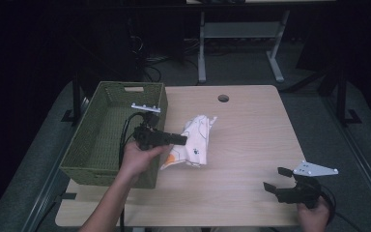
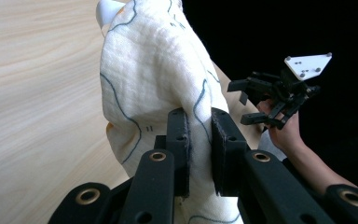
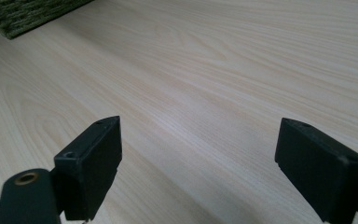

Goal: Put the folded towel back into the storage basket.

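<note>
Pinching the cloth (image 2: 154, 70) in our left gripper (image 2: 199, 149), we are lifting it off the table (image 1: 251, 145) beside the green basket (image 1: 92, 159); dropping it in is probably what remains. It is hanging crumpled, white with thin blue lines. We are holding our right gripper (image 3: 198, 168) wide and empty.

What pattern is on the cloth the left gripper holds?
Thin blue-grey wavy lines on the cream woven cloth, with orange patches; clearest in the left gripper view.
</note>
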{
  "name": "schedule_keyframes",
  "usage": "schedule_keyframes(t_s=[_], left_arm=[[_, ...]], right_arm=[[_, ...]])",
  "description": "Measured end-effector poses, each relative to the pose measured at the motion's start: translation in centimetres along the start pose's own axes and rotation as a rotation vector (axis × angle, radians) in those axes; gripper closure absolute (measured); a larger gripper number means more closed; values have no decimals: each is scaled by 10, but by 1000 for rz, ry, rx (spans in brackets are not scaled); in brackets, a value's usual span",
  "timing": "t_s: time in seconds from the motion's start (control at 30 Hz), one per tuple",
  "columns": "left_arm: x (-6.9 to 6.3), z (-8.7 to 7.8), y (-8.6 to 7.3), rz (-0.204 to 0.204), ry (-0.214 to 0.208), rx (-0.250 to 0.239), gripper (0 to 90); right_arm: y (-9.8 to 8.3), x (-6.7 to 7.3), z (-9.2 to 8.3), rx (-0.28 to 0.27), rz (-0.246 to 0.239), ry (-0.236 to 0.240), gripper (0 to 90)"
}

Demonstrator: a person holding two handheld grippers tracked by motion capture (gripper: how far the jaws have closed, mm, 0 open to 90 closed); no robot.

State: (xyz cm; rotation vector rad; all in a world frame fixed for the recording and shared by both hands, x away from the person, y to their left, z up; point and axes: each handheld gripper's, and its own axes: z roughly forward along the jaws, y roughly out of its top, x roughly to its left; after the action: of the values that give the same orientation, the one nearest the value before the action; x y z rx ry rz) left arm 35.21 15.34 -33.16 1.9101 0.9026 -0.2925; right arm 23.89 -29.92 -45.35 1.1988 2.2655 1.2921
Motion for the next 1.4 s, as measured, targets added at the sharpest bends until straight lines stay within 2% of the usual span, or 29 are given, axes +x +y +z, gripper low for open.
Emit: schedule_keyframes(t_s=[0.2,0.37,0.57,0.83,1.03,1.4], left_arm=[[3,-13,2,-2,12,-8,801],[9,-30,6,-21,20,-42,802],[12,-44,7,-24,29,-57,803],[22,-60,8,-39,11,-84,803],[30,-70,8,-51,-8,-93,803],[43,-96,6,-59,19,-110,803]], right_arm=[[0,1,0,1,-7,-2,143],[0,0,0,2,-4,-5,142],[-1,-2,-1,0,8,-8,143],[-2,-4,-1,-4,17,-24,143],[0,-2,4,9,6,-32,142],[0,-6,9,24,15,-55,143]])
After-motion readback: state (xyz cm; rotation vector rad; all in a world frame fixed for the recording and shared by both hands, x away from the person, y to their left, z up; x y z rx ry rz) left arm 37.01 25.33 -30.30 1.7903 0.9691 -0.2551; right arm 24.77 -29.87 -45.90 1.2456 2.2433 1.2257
